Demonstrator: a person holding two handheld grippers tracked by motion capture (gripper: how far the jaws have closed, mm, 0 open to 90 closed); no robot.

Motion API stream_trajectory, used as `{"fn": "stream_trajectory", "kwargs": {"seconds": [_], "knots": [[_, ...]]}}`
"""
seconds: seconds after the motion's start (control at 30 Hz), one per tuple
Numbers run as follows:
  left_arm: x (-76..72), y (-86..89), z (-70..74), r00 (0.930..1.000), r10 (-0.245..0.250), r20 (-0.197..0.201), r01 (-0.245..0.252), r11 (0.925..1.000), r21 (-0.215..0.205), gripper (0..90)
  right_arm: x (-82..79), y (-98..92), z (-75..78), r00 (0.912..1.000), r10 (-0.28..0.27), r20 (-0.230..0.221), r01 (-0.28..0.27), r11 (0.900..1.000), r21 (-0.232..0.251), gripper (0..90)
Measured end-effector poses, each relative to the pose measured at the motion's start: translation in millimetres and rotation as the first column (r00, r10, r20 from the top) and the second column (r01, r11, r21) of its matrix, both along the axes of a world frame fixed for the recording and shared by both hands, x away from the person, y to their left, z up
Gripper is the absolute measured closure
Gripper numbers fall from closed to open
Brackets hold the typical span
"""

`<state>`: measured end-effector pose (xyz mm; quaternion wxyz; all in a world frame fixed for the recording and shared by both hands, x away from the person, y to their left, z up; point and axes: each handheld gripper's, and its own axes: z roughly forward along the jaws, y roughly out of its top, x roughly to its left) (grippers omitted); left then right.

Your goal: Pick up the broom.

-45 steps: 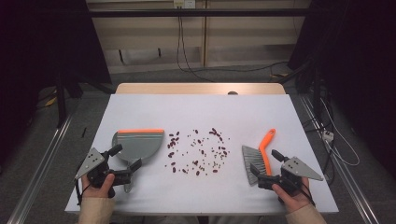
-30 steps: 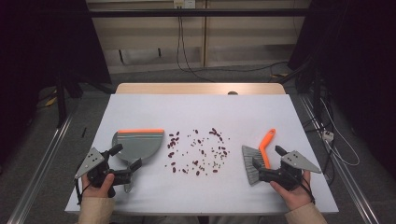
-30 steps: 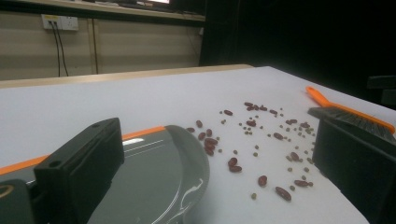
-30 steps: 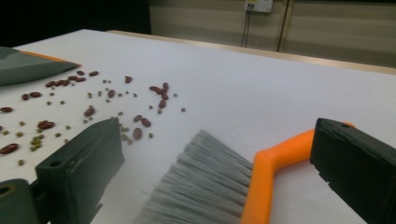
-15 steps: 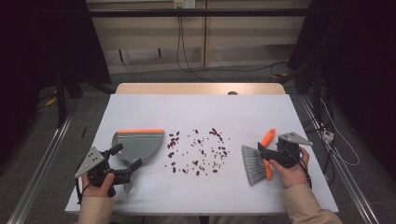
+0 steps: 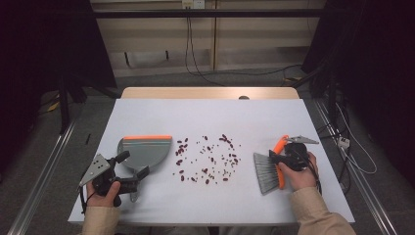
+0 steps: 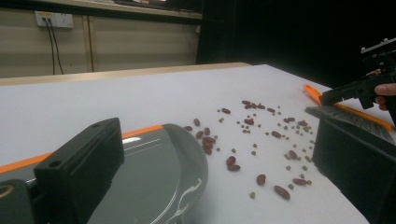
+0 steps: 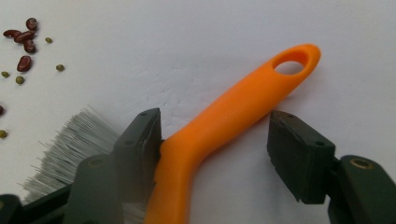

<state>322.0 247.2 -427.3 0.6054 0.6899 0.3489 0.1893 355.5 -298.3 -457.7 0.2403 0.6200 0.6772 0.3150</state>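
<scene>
The right gripper (image 8: pixel 212 149) straddles the orange handle of the brush (image 8: pixel 243 105), its 2 jaws spread wide: one touches the handle's side, the other stands clear of it, so nothing is clamped. The brush lies flat at the right of the white table (image 6: pixel 254 115), bristles toward the scattered beans (image 6: pixel 208 156). The left gripper (image 6: pixel 129 171) sits at the near left, jaws well apart over the grey dustpan (image 6: pixel 146 151), which lies just left of the beans with its orange edge away from the person.
</scene>
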Motion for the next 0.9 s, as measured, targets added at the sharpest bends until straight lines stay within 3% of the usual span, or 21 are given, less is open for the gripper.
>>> {"fn": "stream_trajectory", "kwargs": {"seconds": [0.1, 0.17, 0.2, 0.23, 0.3, 0.37, 0.43, 0.47, 0.63, 0.77, 0.83, 0.9], "knots": [[0.2, 0.1, -0.3, 1.0, 0.0, -0.001, 0.0, 1.0, 0.001, 2.0, 0.9, 2.6, 1.5, 0.9999, 0.008, -0.013, -0.008, 1.0, -0.01, 41.5], [0.4, 0.3, -0.5, 1.0, 0.0, -0.001, 0.0, 1.0, -0.001, 2.0, 1.9, 5.1, 5.3, 0.9986, 0.01, -0.051, -0.01, 1.0, 0.001, 51.0], [0.4, 0.7, -0.5, 1.0, 0.0, 0.0, 0.0, 1.0, 0.002, 2.0, 1.9, 5.1, 5.3, 0.9986, 0.01, -0.051, -0.01, 1.0, 0.001, 51.0], [0.4, 1.0, -0.6, 1.0, -0.001, 0.0, 0.001, 1.0, 0.002, 2.0, 3.0, 6.4, 8.7, 0.9959, 0.041, -0.08, -0.04, 0.999, 0.015, 60.9], [0.8, 1.6, -1.0, 1.0, -0.001, -0.002, 0.001, 1.0, 0.004, 2.0, 4.4, 9.4, 10.0, 0.9887, 0.088, -0.121, -0.083, 0.996, 0.043, 67.6], [1.4, 1.6, -1.4, 1.0, -0.001, -0.004, 0.001, 1.0, 0.006, 2.0, 7.3, 13.4, 10.8, 0.9801, 0.137, -0.143, -0.139, 0.99, 0.0, 67.1], [1.6, 1.0, -1.4, 1.0, -0.003, -0.005, 0.003, 1.0, 0.004, 2.0, 9.0, 15.0, 11.4, 0.9783, 0.137, -0.155, -0.141, 0.99, -0.015, 67.4], [1.7, 0.8, -1.4, 1.0, -0.005, -0.002, 0.005, 1.0, 0.006, 2.0, 13.4, 15.4, 12.1, 0.9725, 0.171, -0.157, -0.178, 0.984, -0.026, 67.8], [2.5, 0.2, -2.2, 0.9999, -0.008, -0.008, 0.009, 0.9999, 0.013, 2.0, 14.9, 16.3, 11.3, 0.9732, 0.16, -0.165, -0.166, 0.986, -0.021, 67.0], [2.0, 0.5, -1.8, 1.0, -0.008, -0.006, 0.008, 0.9999, 0.009, 2.0, 11.4, 21.1, 12.7, 0.9663, 0.191, -0.173, -0.209, 0.973, -0.096, 61.2], [1.9, 1.2, -1.9, 1.0, -0.006, -0.006, 0.006, 1.0, 0.008, 2.0, 10.4, 20.4, 13.9, 0.9607, 0.207, -0.185, -0.229, 0.968, -0.107, 60.1], [2.5, 1.4, -2.4, 1.0, -0.003, -0.009, 0.003, 1.0, 0.006, 2.0, 10.5, 19.4, 13.2, 0.9591, 0.211, -0.189, -0.231, 0.969, -0.093, 62.1]]}}
